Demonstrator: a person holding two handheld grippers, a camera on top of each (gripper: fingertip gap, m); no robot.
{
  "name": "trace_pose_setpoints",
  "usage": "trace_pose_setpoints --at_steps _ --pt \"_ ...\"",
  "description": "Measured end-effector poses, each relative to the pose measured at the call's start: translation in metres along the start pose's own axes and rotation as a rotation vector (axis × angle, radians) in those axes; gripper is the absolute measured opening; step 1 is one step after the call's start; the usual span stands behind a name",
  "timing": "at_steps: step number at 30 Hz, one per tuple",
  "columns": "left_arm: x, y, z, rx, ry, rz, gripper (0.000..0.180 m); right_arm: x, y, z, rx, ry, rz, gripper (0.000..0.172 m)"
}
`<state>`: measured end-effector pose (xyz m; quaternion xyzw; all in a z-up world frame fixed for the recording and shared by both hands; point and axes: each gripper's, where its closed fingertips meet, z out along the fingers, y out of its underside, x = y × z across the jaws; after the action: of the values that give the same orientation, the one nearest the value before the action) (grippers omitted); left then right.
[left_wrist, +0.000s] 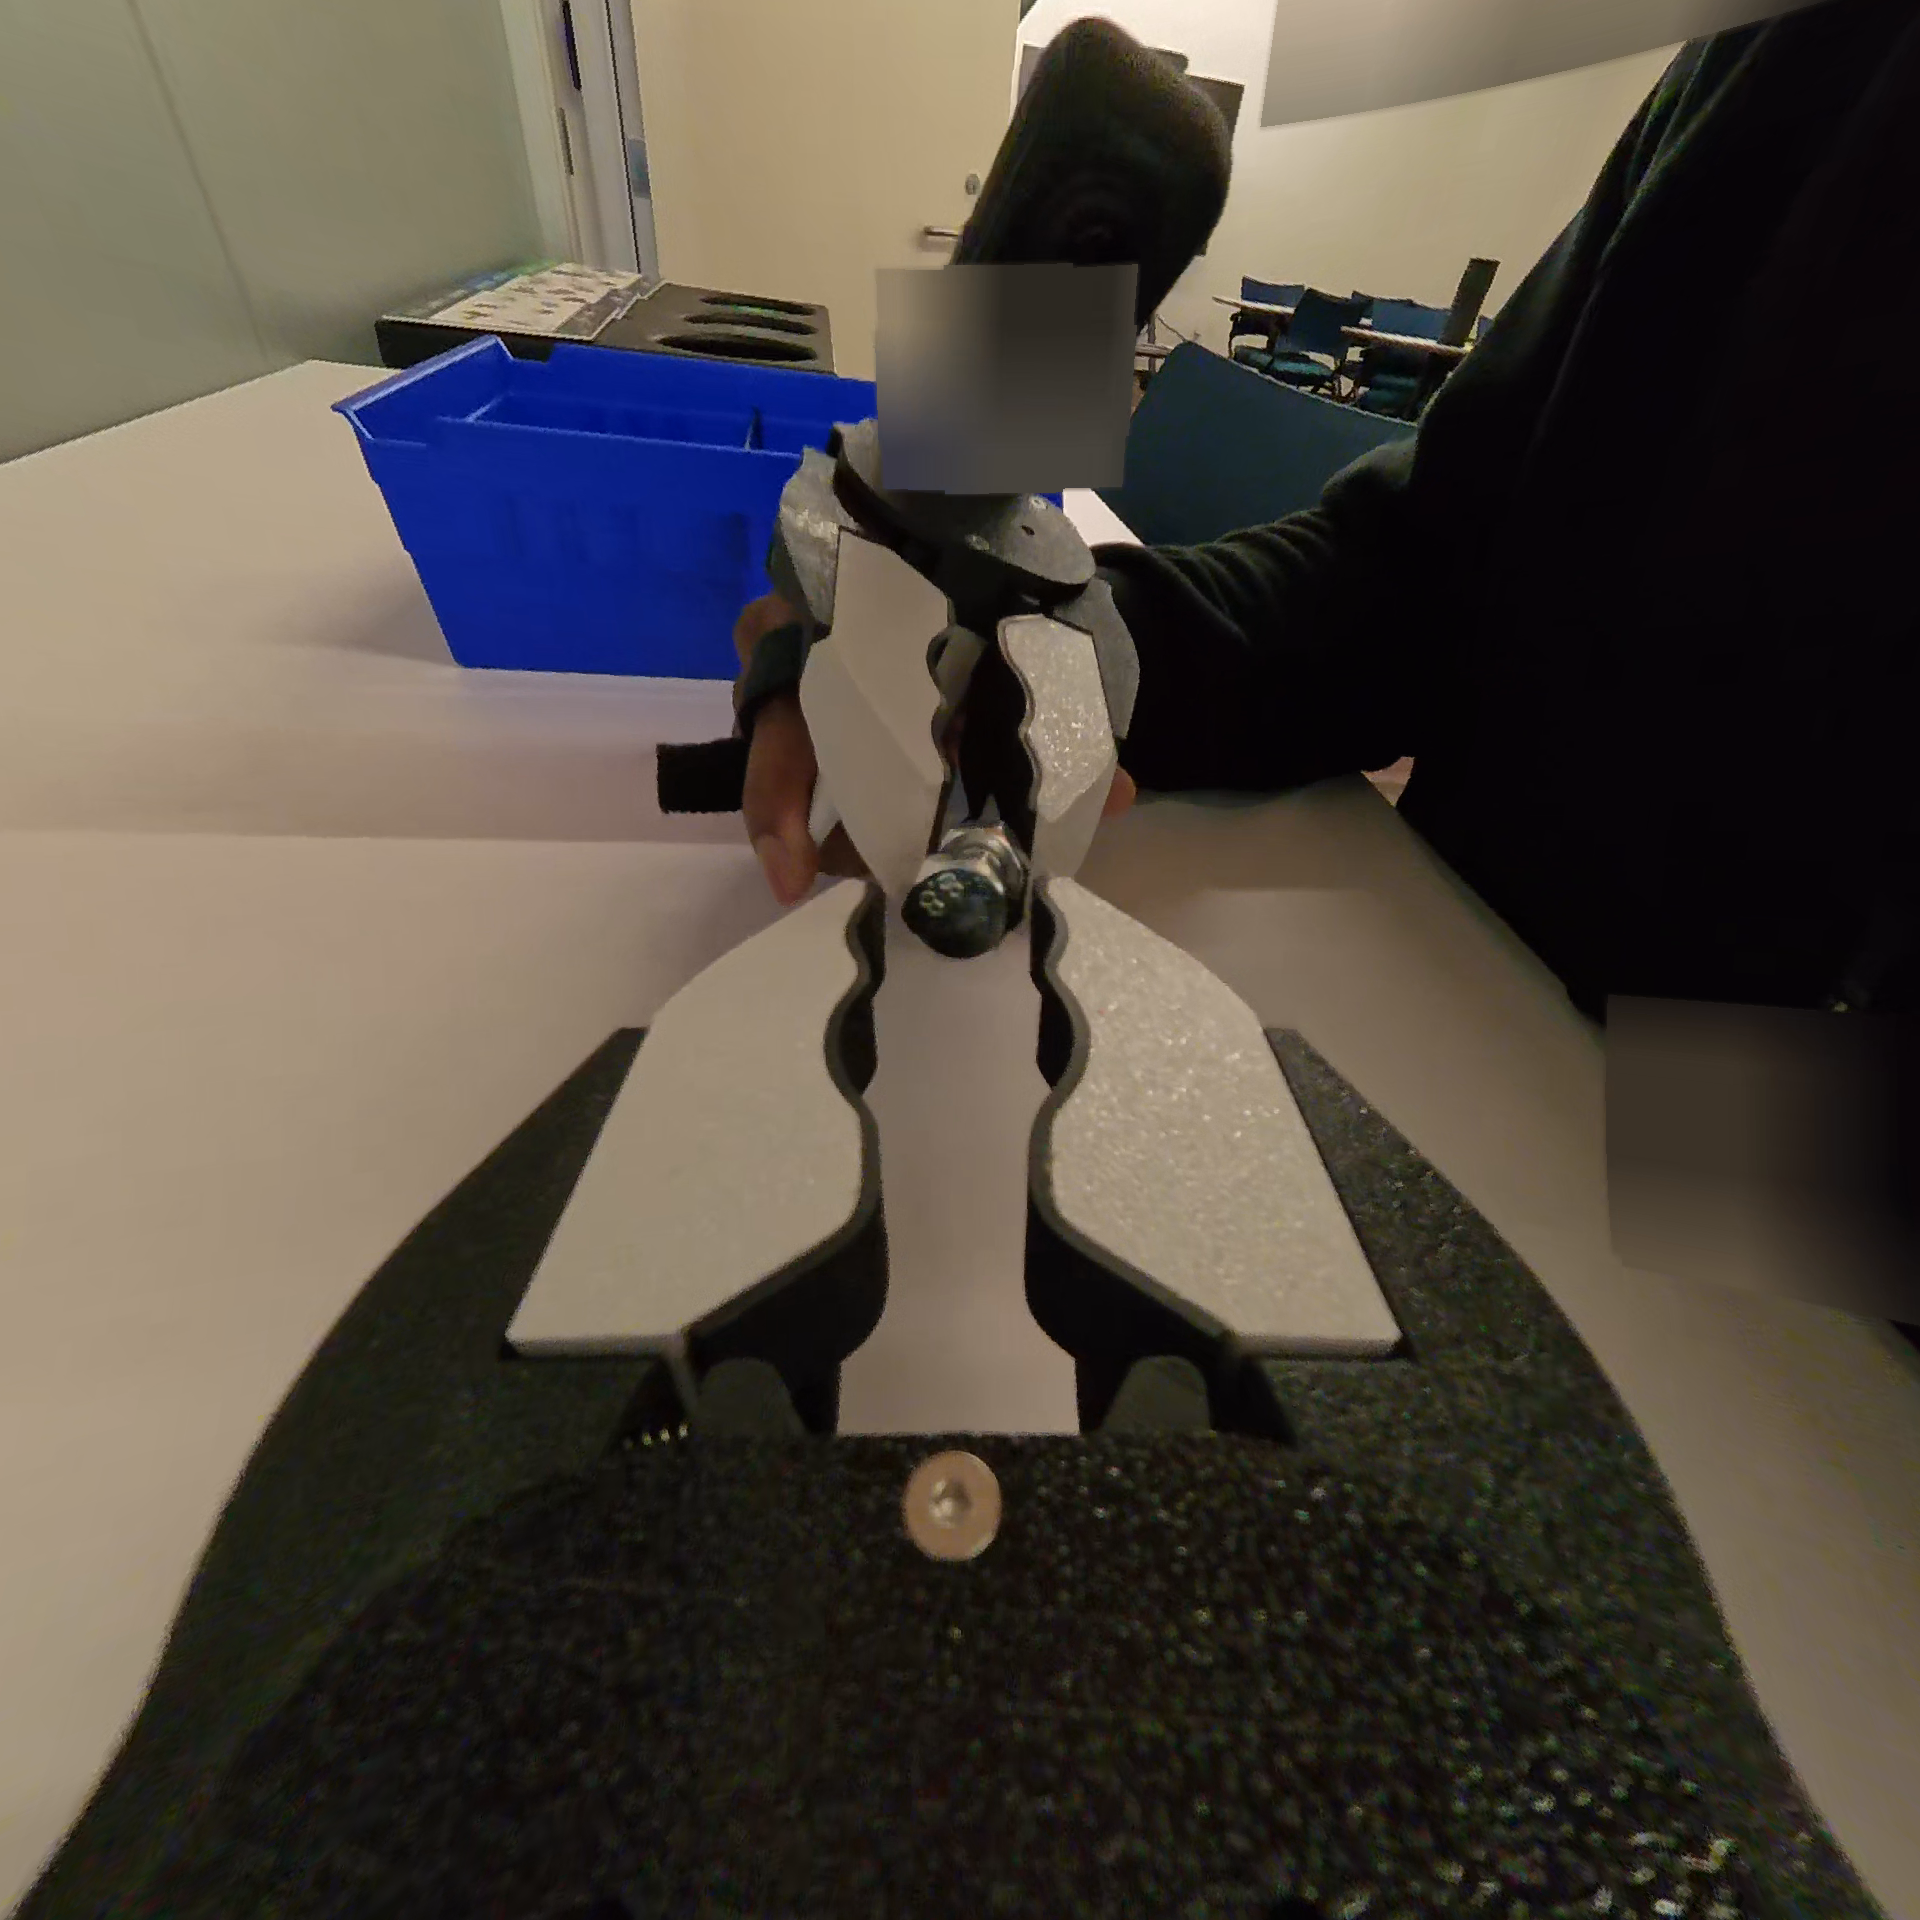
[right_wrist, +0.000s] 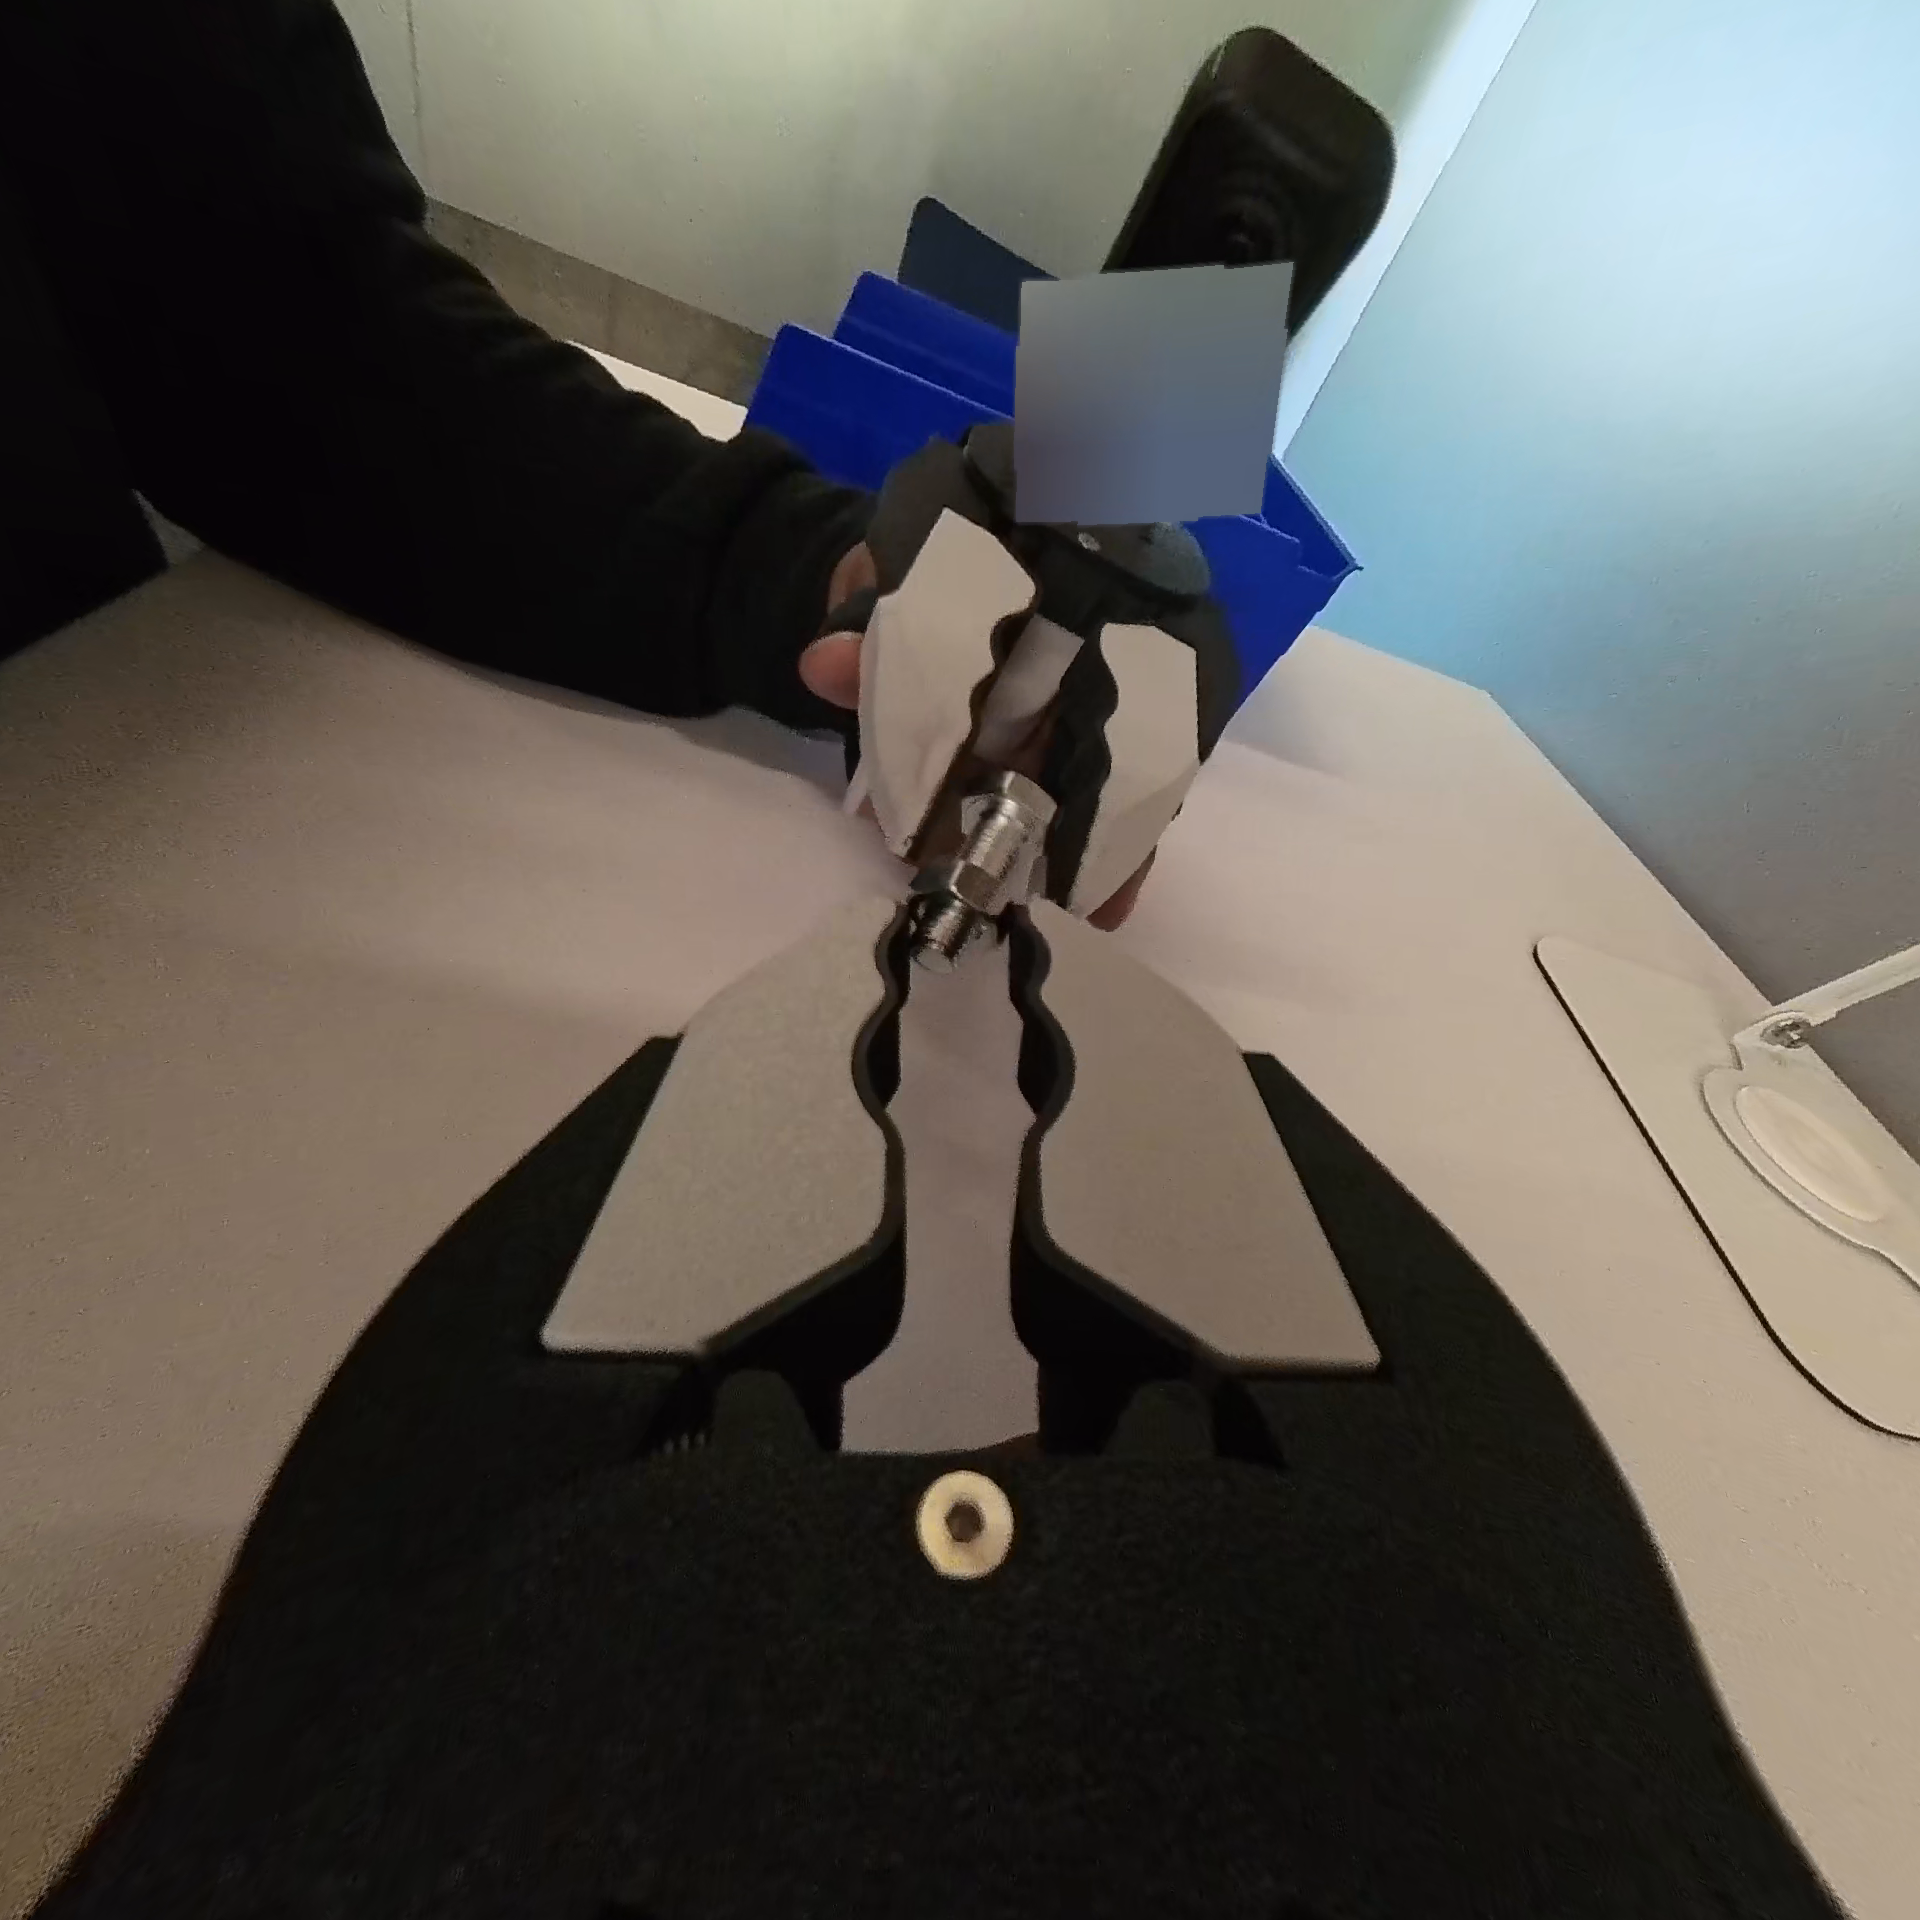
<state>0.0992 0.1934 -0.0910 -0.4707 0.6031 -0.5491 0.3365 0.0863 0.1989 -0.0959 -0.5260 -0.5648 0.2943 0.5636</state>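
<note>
your right gripper (right_wrist: 958, 940) is clamped on the threaded end of a silver steel hex bolt carrying a hex nut (right_wrist: 971, 868), held above the white table (right_wrist: 364, 883). in your left wrist view the bolt's dark round head (left_wrist: 951, 909) sits between the tips of your left gripper (left_wrist: 951, 914), whose jaws stand narrowly apart; you cannot tell whether its pads press the head. a blue plastic bin (left_wrist: 582, 520) sits at eleven o'clock of that view.

Two grippers, left (left_wrist: 956, 914) and right (right_wrist: 956, 940), are meeting at one bolt (left_wrist: 951, 909) carrying two nuts (right_wrist: 992, 831); one blue bin (left_wrist: 582, 509) is sitting on one table (left_wrist: 260, 935).
</note>
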Motion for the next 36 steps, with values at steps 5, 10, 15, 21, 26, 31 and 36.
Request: trace_pose_setpoints --at_steps 5,10,15,21,26,31,36 --pt "0.001 0.004 0.001 -0.031 0.005 -0.014 0.024 0.000 0.007 0.000 -0.053 0.014 -0.059 0.018" --pt "-0.001 0.009 0.002 -0.065 0.004 -0.048 0.022 -0.001 0.011 0.001 -0.102 0.034 -0.136 0.017" --pt "-0.002 0.012 0.003 -0.090 0.010 -0.089 0.020 0.000 0.013 0.002 -0.124 0.052 -0.181 0.017" --pt "-0.004 0.015 0.003 -0.104 0.011 -0.129 0.020 0.001 0.016 0.003 -0.146 0.065 -0.213 0.018" --pt "-0.004 0.016 0.002 -0.110 0.010 -0.150 0.019 0.002 0.017 0.004 -0.151 0.075 -0.232 0.018" --pt "-0.003 0.018 0.002 -0.118 0.019 -0.179 0.020 0.002 0.019 0.004 -0.155 0.078 -0.245 0.018" --pt "-0.001 0.018 0.000 -0.115 0.044 -0.206 0.019 0.001 0.019 0.004 -0.158 0.072 -0.255 0.018"
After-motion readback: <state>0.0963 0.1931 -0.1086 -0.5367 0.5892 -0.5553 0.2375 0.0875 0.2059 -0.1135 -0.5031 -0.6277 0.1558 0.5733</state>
